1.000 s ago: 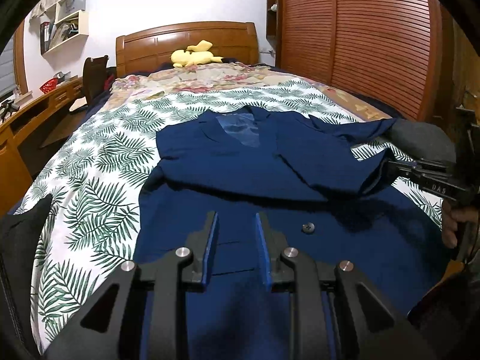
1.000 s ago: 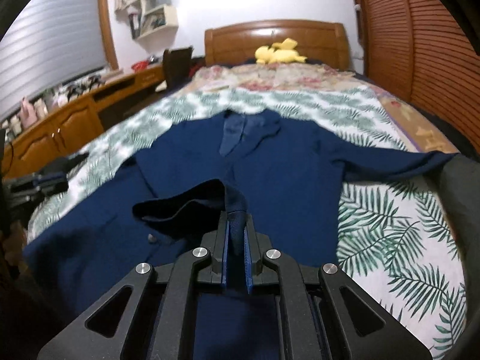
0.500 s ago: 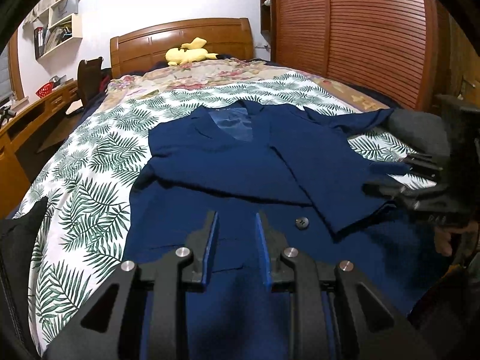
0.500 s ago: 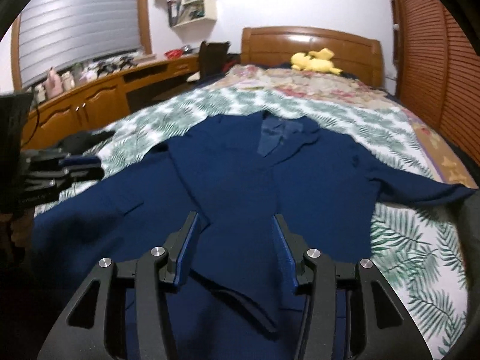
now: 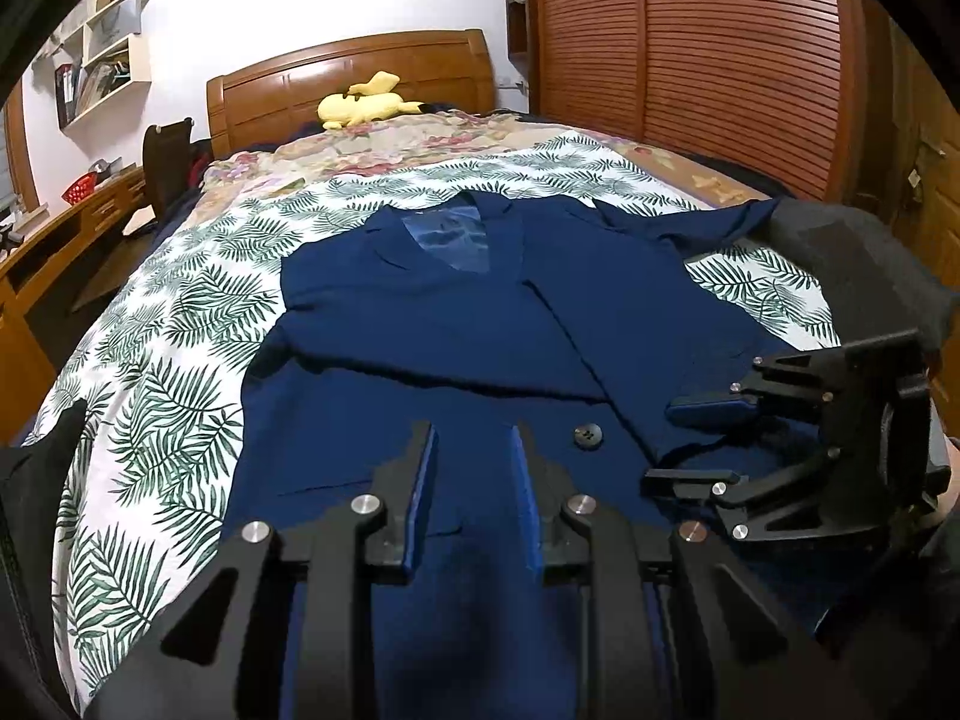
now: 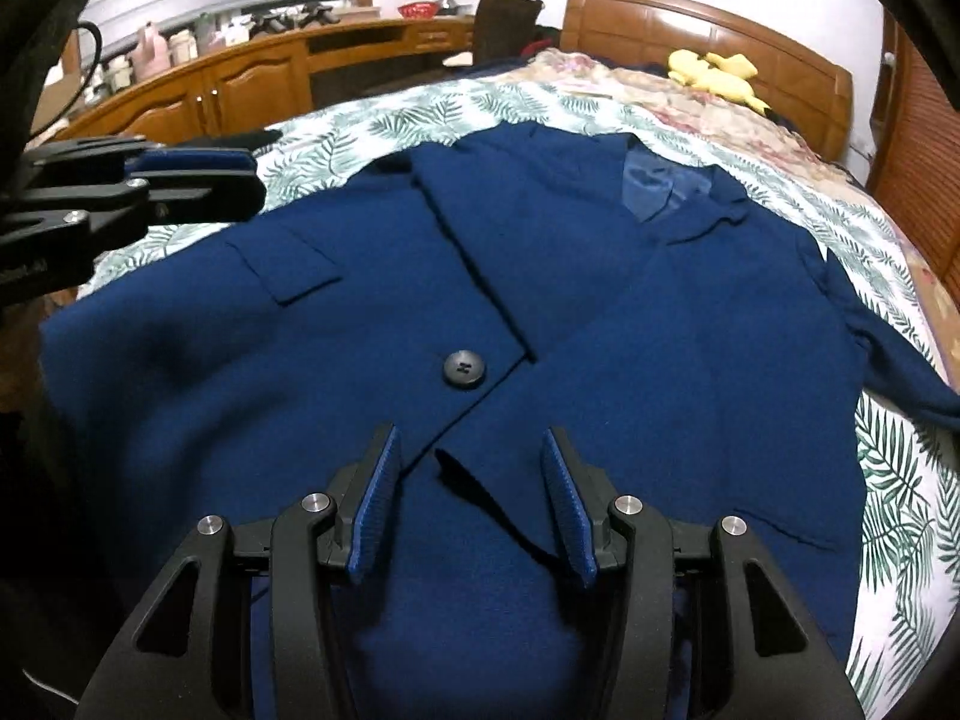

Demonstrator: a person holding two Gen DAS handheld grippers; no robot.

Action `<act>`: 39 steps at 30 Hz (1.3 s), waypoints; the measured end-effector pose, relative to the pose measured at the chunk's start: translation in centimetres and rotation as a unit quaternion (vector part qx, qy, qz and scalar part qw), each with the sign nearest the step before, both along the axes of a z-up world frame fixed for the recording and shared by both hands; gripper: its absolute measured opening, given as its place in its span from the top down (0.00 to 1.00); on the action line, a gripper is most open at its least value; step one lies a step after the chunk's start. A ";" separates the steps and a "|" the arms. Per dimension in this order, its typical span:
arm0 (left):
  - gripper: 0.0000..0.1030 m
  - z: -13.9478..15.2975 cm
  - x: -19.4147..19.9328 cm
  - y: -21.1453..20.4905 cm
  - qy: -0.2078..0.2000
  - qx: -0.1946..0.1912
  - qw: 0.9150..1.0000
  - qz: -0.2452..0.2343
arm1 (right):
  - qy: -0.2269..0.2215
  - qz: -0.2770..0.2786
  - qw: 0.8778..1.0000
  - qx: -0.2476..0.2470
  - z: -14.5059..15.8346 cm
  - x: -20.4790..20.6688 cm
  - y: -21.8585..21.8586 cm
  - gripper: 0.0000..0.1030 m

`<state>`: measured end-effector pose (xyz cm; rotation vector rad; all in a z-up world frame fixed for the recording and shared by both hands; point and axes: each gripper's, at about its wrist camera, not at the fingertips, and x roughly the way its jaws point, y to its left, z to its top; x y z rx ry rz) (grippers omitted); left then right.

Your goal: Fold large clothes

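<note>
A navy blue jacket [image 5: 456,324] lies front up on the bed, its front panels overlapped, one dark button [image 5: 587,435] showing. In the right wrist view the jacket [image 6: 630,312] fills the middle, with the button [image 6: 463,368] and a pocket flap [image 6: 288,270]. My left gripper [image 5: 471,438] is open and empty over the jacket's lower front. My right gripper [image 6: 468,450] is open and empty just above the front edge below the button. It also shows in the left wrist view [image 5: 690,438] at the right. The left gripper shows in the right wrist view [image 6: 240,177] at the left.
The bed has a palm-leaf cover [image 5: 162,348] and a wooden headboard [image 5: 360,78] with a yellow plush toy [image 5: 363,105]. A dark grey cloth [image 5: 852,264] lies at the bed's right edge. A wooden wardrobe [image 5: 690,48] stands right, a desk [image 6: 240,78] left.
My right gripper opened and let go of the jacket's front panel, which now lies flat over the other panel. It then moved lower and closer to the jacket's hem. The left gripper stayed open.
</note>
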<state>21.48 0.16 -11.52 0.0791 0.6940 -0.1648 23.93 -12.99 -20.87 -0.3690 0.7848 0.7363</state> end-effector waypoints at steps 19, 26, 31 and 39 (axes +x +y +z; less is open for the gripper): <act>0.78 0.3 -0.2 -0.8 -0.014 -0.021 1.000 -0.014 | -0.072 -0.166 0.978 0.102 6.8 3.3 -11.2 0.99; 0.75 1.1 -0.7 -1.7 -0.041 -0.022 0.999 -0.024 | -0.067 -0.238 0.968 0.054 5.2 5.0 -13.2 0.93; 0.68 1.6 -0.9 -2.2 -0.053 -0.032 0.998 -0.028 | -0.060 -0.250 0.966 0.010 3.2 5.7 -12.7 0.64; 0.67 2.3 -0.3 -3.5 -0.058 -0.027 0.998 -0.030 | -0.048 -0.203 0.977 0.051 2.9 5.6 -12.0 0.61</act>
